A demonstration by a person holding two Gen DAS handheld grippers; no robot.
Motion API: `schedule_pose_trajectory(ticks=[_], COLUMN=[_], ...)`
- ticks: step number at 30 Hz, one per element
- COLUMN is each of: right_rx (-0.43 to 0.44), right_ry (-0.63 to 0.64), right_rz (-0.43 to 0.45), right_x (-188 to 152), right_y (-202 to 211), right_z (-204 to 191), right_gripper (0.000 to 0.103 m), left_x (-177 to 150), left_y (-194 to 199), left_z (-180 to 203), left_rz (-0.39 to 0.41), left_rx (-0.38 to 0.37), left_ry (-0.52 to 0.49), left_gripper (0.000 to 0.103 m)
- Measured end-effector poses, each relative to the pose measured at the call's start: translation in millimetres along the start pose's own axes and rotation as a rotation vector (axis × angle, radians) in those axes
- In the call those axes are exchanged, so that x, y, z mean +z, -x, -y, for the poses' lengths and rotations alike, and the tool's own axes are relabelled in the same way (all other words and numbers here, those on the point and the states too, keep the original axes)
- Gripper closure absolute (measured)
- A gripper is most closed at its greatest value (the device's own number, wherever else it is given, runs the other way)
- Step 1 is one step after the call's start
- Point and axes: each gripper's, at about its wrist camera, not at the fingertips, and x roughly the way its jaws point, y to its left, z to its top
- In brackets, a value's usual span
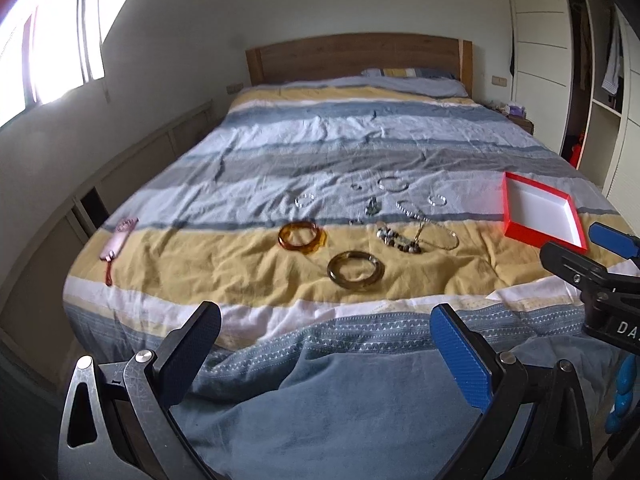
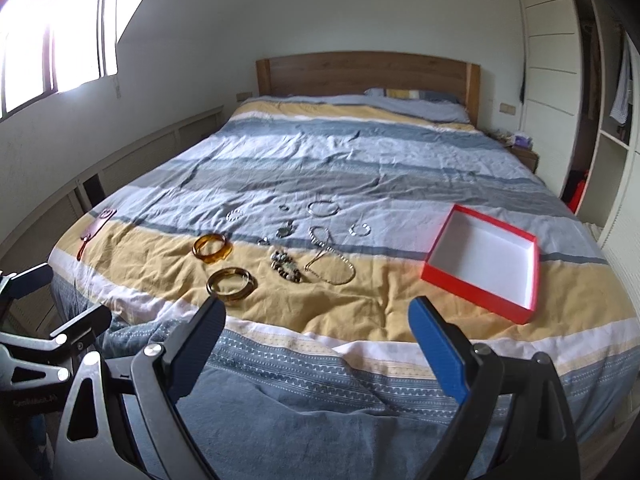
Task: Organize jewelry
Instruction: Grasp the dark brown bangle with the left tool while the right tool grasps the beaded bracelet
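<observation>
While both grippers hang at the foot of the bed with nothing between their fingers, the jewelry lies spread on the striped duvet (image 2: 360, 148) ahead of them. The left gripper (image 1: 326, 350) has its jaws wide apart, and so does the right gripper (image 2: 316, 344).

Straight beyond the left gripper's fingertips lies the olive bangle (image 1: 355, 270), flat on the yellow stripe; in the right wrist view it sits just past the dark left finger (image 2: 200, 344). Beyond it and a little left is the amber bangle (image 1: 301, 236), also flat. Right of these, a beaded bracelet (image 2: 286, 266) runs with its long axis slanting away and to the left, and a chain necklace (image 2: 334, 266) forms a loop just beside it, its narrow end pointing toward the headboard (image 2: 368, 74). Farther out, on the blue stripes, are small silver rings and thin bracelets (image 2: 323, 208), too small to make out clearly.

The red box (image 2: 482, 262), open and white inside, rests beyond the right gripper's blue finger (image 2: 436, 352), one corner toward it, well apart from the jewelry. A pink handled object (image 1: 118, 242) lies far left near the bed's edge, its handle pointing toward the foot. Nothing lies between the fingers and the bangles.
</observation>
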Motion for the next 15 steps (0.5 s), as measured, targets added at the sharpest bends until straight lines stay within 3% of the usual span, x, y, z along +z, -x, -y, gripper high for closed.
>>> schedule_pose_trajectory(ticks=[9,15], right_rx=[0.125,0.16], right_ry=[0.0,-0.029], right_rz=[-0.129,-0.2], right_x=[14,26], right_y=[-80,-135], right_z=[11,25], right_gripper=[0.012,0.013], left_x=[6,21], left_y=[-77,-140], left_z=[-12,-22], left_rz=[-0.119,-0.211], left_rx=[-0.14,-0.184], left_ry=[0.03,0.076], left_gripper=[0.004,0.024])
